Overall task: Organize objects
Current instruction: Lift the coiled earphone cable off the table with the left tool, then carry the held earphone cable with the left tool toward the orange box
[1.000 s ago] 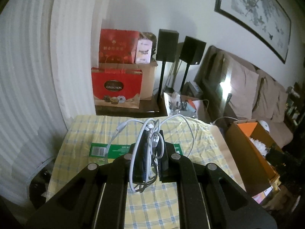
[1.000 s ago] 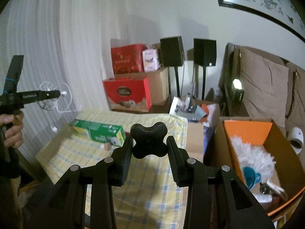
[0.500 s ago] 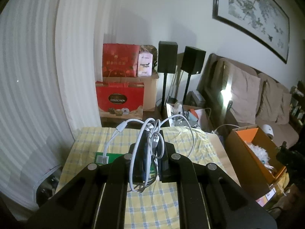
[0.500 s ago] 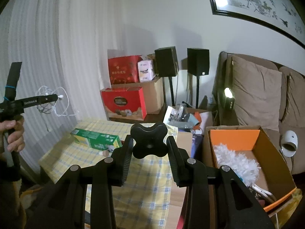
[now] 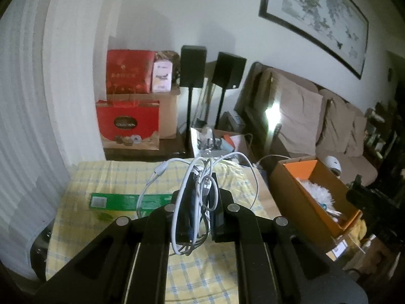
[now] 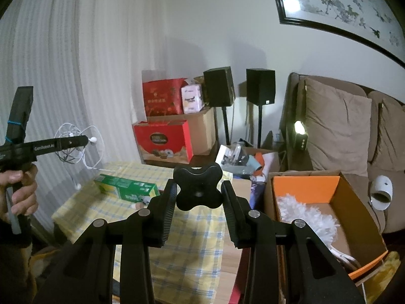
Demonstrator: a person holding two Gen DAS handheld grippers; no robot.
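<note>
I see the counter (image 6: 192, 243) with its yellow checked cloth; a green box (image 6: 126, 187) lies on it. Above the counter, my left hand-held gripper (image 5: 200, 202) is clamped on a white cable bundle (image 5: 197, 190). My right hand-held gripper (image 6: 198, 197) grips a black four-lobed knob (image 6: 197, 188) over the counter's near edge.

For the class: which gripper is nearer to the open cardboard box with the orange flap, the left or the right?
Right. The right gripper hangs close beside the cardboard box; the left gripper is away across the table, by the curtain.
</note>
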